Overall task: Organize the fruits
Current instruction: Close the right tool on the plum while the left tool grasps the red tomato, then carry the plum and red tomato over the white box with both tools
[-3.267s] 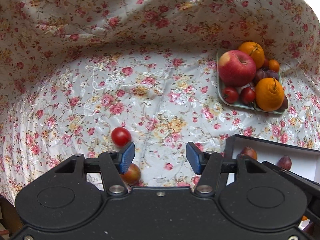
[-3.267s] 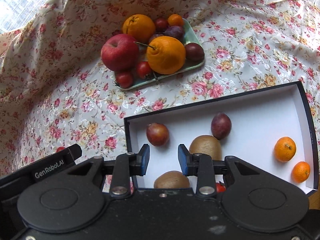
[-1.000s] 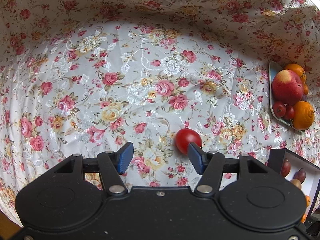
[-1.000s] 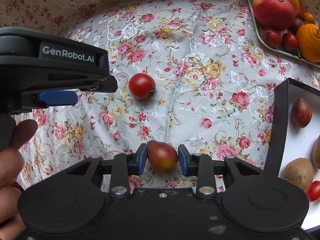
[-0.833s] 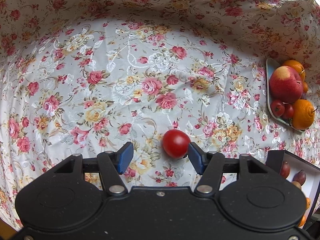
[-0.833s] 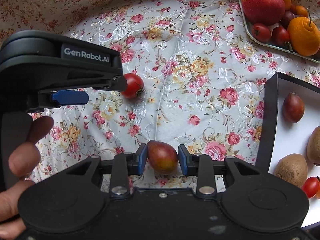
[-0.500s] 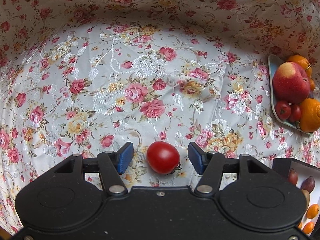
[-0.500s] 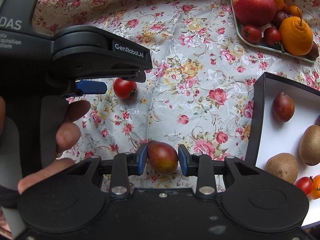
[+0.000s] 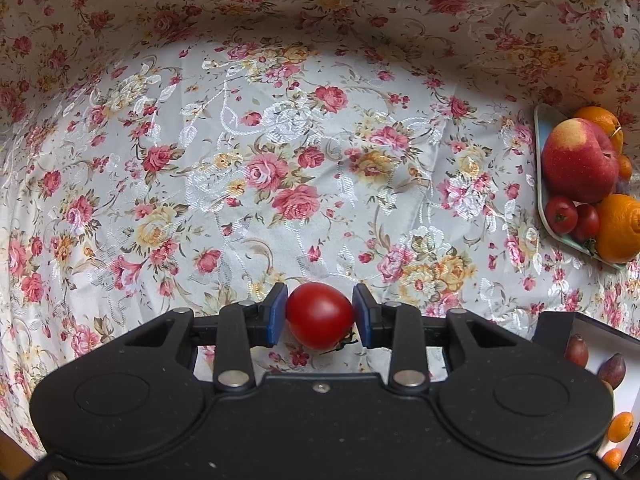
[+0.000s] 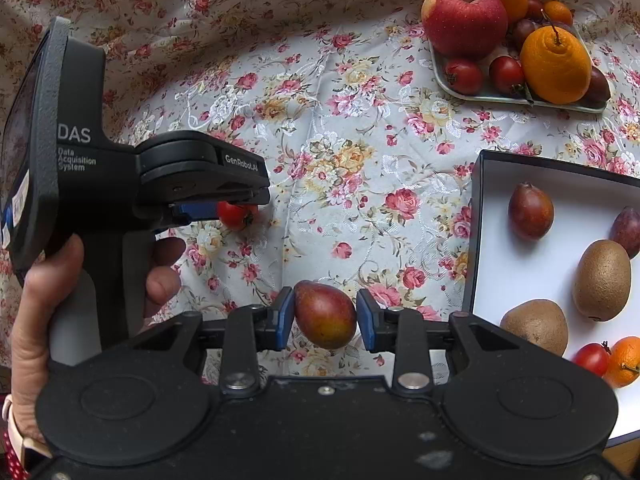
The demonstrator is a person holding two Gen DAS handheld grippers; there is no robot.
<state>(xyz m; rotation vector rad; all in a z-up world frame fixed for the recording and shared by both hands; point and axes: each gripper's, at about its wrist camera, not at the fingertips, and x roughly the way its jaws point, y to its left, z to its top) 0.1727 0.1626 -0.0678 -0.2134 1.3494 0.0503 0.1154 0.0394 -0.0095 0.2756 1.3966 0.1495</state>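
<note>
A red tomato lies on the floral cloth between the blue pads of my left gripper. The jaws are closing on it and both pads press its sides. From the right wrist view, the left gripper points down at the same tomato, and a person's hand grips its handle. My right gripper is shut on a red-brown plum, held a little above the cloth. The black box with a white floor lies to the right of it.
Inside the box are two kiwis, plums, a small tomato and a mandarin. A pale green tray at the back right holds an apple, oranges and small tomatoes. The cloth rises in folds at the back.
The left gripper slid until the tomato was centred between its pads, then closed on it. The right gripper rose and shifted towards the box with the plum still held.
</note>
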